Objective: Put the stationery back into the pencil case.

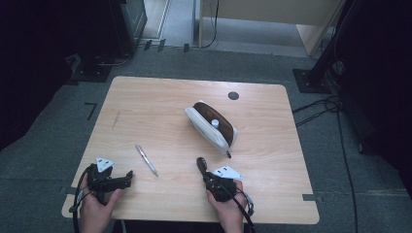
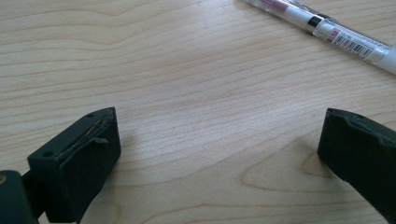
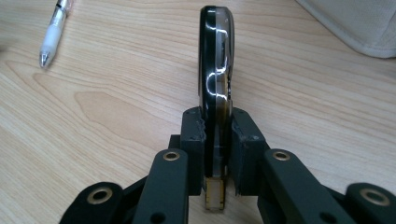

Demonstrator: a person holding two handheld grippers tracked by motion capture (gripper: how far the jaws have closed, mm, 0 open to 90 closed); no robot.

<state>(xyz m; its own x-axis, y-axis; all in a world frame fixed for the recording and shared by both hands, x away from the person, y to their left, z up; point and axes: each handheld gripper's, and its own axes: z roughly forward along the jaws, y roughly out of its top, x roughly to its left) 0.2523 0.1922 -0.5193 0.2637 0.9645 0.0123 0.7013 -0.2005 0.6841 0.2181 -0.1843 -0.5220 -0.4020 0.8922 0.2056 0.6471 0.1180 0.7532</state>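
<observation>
R gripper (image 3: 217,123) is clamping a slim glossy black object (image 3: 215,60) edge-on, jaws pressing both flat sides; a small amber tab is sticking out under the pads. Can't tell what the object is exactly, looks like a black case or clip. In the high view the R gripper (image 1: 200,165) is sitting near the front edge of the table (image 1: 160,97), a bit R of centre, with the black object (image 1: 200,163) pointing away from the person toward the pouch.

L gripper (image 2: 217,154) is standing wide, nothing between the jaws, just bare wood. In the high view the L gripper (image 1: 127,175) is resting by the front-left corner, jaws pointing R along the front edge.

Pen (image 1: 146,159) is lying flat between the two grippers, front-left of centre, angled, touching neither. Its barcode end is showing at the top R of the L gripper view (image 2: 327,30); its tip is showing top L in the R gripper view (image 3: 53,35).

White pouch (image 1: 211,127) is lying open mid-table, R of centre, dark lining up, a small white round thing (image 1: 214,124) inside. Well apart from the black object.
</observation>
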